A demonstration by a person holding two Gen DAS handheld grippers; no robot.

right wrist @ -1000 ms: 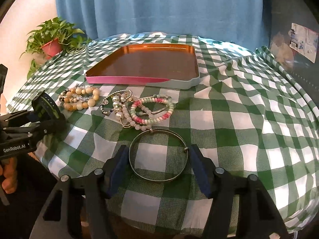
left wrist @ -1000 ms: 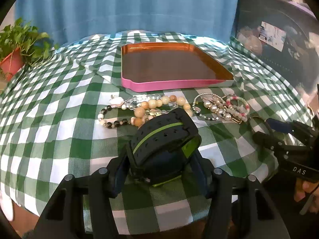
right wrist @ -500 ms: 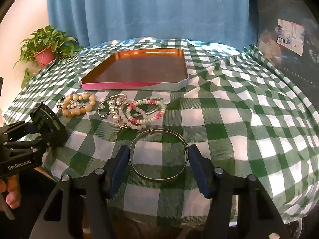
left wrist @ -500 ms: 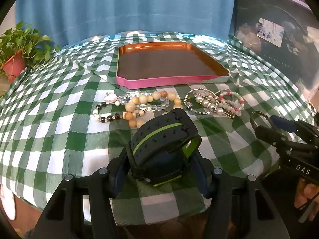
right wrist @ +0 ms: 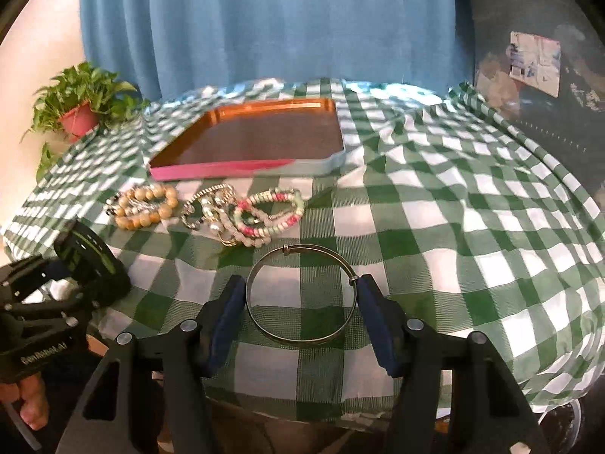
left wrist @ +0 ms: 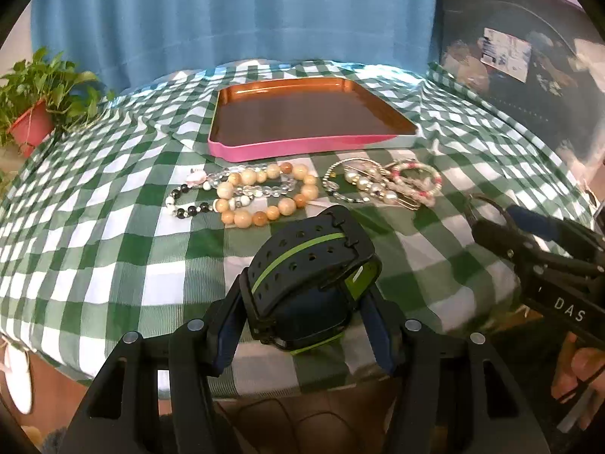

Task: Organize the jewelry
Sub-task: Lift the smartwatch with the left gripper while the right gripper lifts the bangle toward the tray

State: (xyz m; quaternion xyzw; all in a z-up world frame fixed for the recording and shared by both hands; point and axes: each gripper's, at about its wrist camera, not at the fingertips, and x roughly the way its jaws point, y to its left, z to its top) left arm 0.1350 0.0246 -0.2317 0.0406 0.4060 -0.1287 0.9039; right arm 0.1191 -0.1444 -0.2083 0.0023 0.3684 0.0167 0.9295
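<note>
- My left gripper (left wrist: 302, 325) has its fingers pinching the black watch (left wrist: 308, 265), lifted above the near edge of the tabletop (left wrist: 113, 249); the strap loop stands tilted, its open side facing up and to the right.
- My right gripper (right wrist: 302, 314) has its fingers clamped on the bangle (right wrist: 300, 295) across its width, the ring lying roughly flat and held clear of the cloth.
- The tray (left wrist: 302, 143) lies straight ahead of both grippers at the far side, its long axis running left to right, with nothing in it that I can see.
- Between my fingers and the tray sit the bead bracelets (left wrist: 264, 196) and the pearl and pink bracelets (left wrist: 382, 185), just beside the tray's near rim.
- I judge both loads must pass over those piles; the left gripper lines up more squarely with the tray's middle.
</note>
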